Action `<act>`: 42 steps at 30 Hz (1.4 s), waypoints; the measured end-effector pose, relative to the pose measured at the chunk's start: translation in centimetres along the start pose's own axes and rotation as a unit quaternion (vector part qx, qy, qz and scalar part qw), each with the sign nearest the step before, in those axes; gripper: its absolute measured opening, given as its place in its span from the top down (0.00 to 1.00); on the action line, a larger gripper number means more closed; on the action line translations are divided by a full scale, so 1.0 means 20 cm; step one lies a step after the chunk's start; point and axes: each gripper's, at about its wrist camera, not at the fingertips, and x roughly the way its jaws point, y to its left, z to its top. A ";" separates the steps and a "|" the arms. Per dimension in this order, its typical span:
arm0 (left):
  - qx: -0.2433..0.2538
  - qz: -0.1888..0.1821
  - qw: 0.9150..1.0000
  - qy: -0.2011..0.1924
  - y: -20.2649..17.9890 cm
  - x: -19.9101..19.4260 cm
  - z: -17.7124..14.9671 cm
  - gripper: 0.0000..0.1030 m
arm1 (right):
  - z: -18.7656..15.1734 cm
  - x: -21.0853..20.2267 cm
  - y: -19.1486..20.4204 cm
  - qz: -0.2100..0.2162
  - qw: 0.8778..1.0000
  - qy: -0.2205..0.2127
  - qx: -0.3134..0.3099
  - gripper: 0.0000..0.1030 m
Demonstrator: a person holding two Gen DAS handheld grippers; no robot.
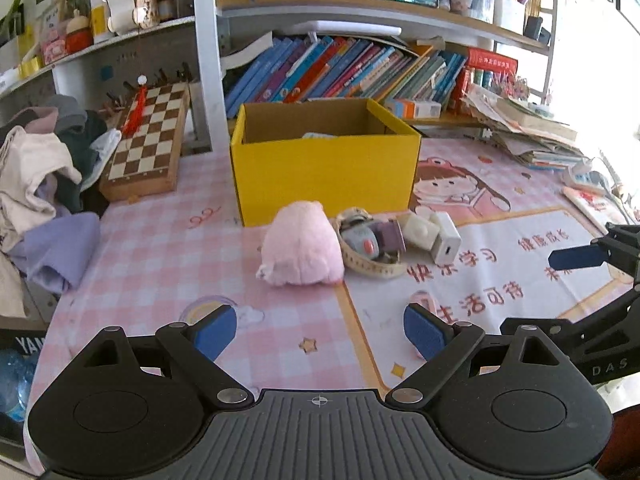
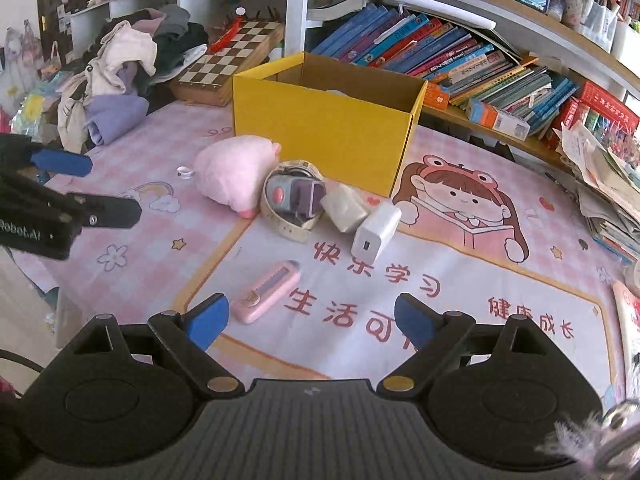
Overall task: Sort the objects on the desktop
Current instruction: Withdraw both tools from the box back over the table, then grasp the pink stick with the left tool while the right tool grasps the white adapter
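Note:
A yellow cardboard box [image 1: 324,168] [image 2: 324,120] stands open at the back of the pink desk mat. In front of it lie a pink plush toy [image 1: 302,246] [image 2: 236,170], a beige watch with a grey face [image 1: 362,242] [image 2: 286,200], a cream block [image 1: 418,230] [image 2: 345,207] and a white charger [image 1: 446,236] [image 2: 376,233]. A pink utility knife [image 2: 266,292] lies nearer, just ahead of my right gripper [image 2: 312,322]. Both my left gripper [image 1: 320,332] and the right one stand open with nothing between their fingers.
A heap of clothes [image 1: 44,184] [image 2: 124,64] and a chessboard [image 1: 150,140] [image 2: 232,56] sit at the left. Books [image 1: 340,72] fill the shelf behind the box. Stacked papers [image 1: 532,128] [image 2: 608,184] lie at the right edge.

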 end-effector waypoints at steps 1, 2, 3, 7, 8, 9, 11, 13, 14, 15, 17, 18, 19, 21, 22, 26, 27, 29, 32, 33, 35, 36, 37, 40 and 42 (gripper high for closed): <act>0.003 -0.002 1.000 0.002 -0.01 0.00 -0.01 0.10 | -0.01 0.00 0.00 0.000 1.000 0.001 0.002 0.12; 0.007 -0.003 1.000 0.004 -0.02 0.00 -0.02 0.10 | -0.01 -0.01 0.00 -0.001 1.000 0.003 0.006 0.12; 0.012 -0.004 1.000 0.007 -0.02 0.00 -0.02 0.10 | -0.02 -0.01 0.00 -0.002 1.000 0.004 0.011 0.12; 0.032 -0.007 0.999 0.018 -0.06 0.01 -0.06 0.10 | -0.05 0.00 0.00 -0.020 0.999 0.010 0.031 0.12; 0.038 -0.007 0.999 0.021 -0.07 0.02 -0.07 0.10 | -0.06 0.00 0.00 -0.028 0.999 0.011 0.033 0.12; 0.043 -0.007 0.999 0.026 -0.08 0.02 -0.07 0.10 | -0.07 0.01 0.00 -0.035 0.999 0.014 0.034 0.12; 0.054 -0.008 0.998 0.033 -0.10 0.04 -0.09 0.10 | -0.08 0.03 0.00 -0.042 0.998 0.020 0.035 0.12; 0.064 -0.011 0.997 0.037 -0.11 0.05 -0.10 0.10 | -0.09 0.04 0.01 -0.038 0.998 0.026 0.036 0.12; 0.066 -0.013 0.997 0.037 -0.12 0.05 -0.10 0.10 | -0.09 0.05 0.01 -0.036 0.998 0.029 0.036 0.13; 0.067 -0.016 0.997 0.038 -0.12 0.06 -0.10 0.10 | -0.09 0.06 0.01 -0.033 0.998 0.030 0.036 0.13; 0.069 -0.020 0.997 0.038 -0.13 0.07 -0.09 0.10 | -0.08 0.06 0.02 -0.030 0.999 0.031 0.034 0.15; 0.071 -0.023 0.997 0.038 -0.13 0.07 -0.09 0.10 | -0.08 0.06 0.02 -0.030 0.999 0.031 0.032 0.15; 0.072 -0.025 0.996 0.038 -0.13 0.07 -0.09 0.10 | -0.08 0.06 0.02 -0.030 0.999 0.031 0.030 0.16; 0.074 -0.030 0.996 0.039 -0.14 0.08 -0.09 0.10 | -0.07 0.07 0.01 -0.030 0.999 0.032 0.029 0.20; 0.075 -0.032 0.996 0.039 -0.15 0.08 -0.08 0.10 | -0.07 0.07 0.00 -0.029 0.999 0.033 0.029 0.21; 0.080 -0.042 0.995 0.040 -0.16 0.10 -0.08 0.10 | -0.06 0.09 -0.01 -0.030 0.999 0.035 0.027 0.23; 0.081 -0.044 0.995 0.040 -0.16 0.10 -0.08 0.10 | -0.05 0.09 -0.02 -0.030 0.999 0.035 0.026 0.23; 0.084 -0.048 0.995 0.040 -0.17 0.11 -0.07 0.11 | -0.04 0.10 -0.03 -0.031 0.999 0.036 0.024 0.23; 0.087 -0.053 0.994 0.042 -0.19 0.13 -0.06 0.12 | -0.02 0.11 -0.04 -0.031 0.999 0.036 0.021 0.23; 0.089 -0.056 0.994 0.041 -0.20 0.14 -0.06 0.12 | -0.01 0.12 -0.05 -0.031 0.999 0.036 0.019 0.23; 0.093 -0.061 0.993 0.040 -0.22 0.15 -0.05 0.13 | 0.00 0.13 -0.06 -0.030 0.999 0.036 0.014 0.23; 0.094 -0.063 0.993 0.040 -0.22 0.16 -0.05 0.16 | 0.00 0.13 -0.06 -0.030 0.999 0.036 0.012 0.23; 0.095 -0.065 0.993 0.040 -0.23 0.17 -0.04 0.18 | 0.01 0.14 -0.07 -0.030 0.999 0.037 0.009 0.23; 0.091 -0.069 0.992 0.044 -0.24 0.20 -0.04 0.23 | 0.02 0.15 -0.09 -0.029 0.999 0.040 0.004 0.23; 0.091 -0.072 0.992 0.050 -0.25 0.23 -0.03 0.33 | 0.02 0.16 -0.10 -0.028 0.999 0.042 0.003 0.23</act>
